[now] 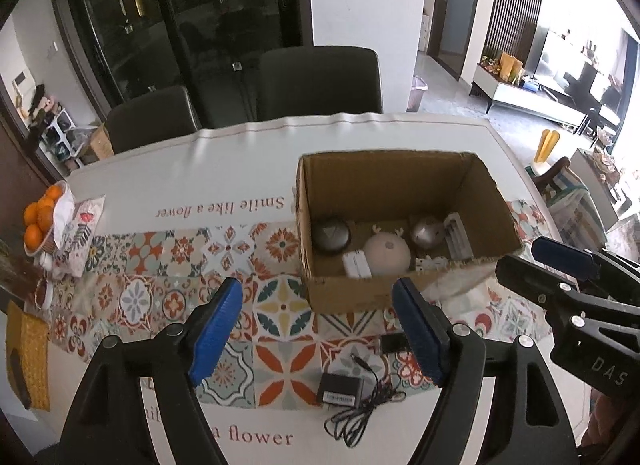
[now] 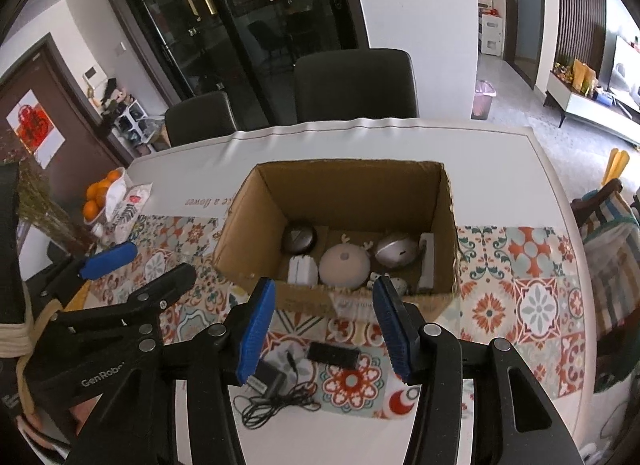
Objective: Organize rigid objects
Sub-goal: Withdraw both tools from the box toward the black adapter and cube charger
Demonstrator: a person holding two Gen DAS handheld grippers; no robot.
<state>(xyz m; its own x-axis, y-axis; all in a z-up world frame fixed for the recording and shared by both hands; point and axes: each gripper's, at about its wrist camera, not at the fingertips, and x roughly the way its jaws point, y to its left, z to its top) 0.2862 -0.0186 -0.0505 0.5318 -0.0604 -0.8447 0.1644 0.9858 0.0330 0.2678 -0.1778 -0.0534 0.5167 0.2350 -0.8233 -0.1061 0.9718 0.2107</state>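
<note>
Hand-held grippers [image 1: 320, 329] [image 2: 324, 325] hover tilted down, jaws parted, near box [image 2: 256, 201].

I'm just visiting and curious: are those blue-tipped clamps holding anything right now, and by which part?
Nothing is held. The left hand-held gripper and the right hand-held gripper both stand open, with only the tablecloth showing between their pads.

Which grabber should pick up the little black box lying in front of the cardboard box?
Probably the right gripper. The small black box lies just below its open, empty jaws. For the left gripper, it sits off to the side by one finger, where the power adapter is nearer.
</note>
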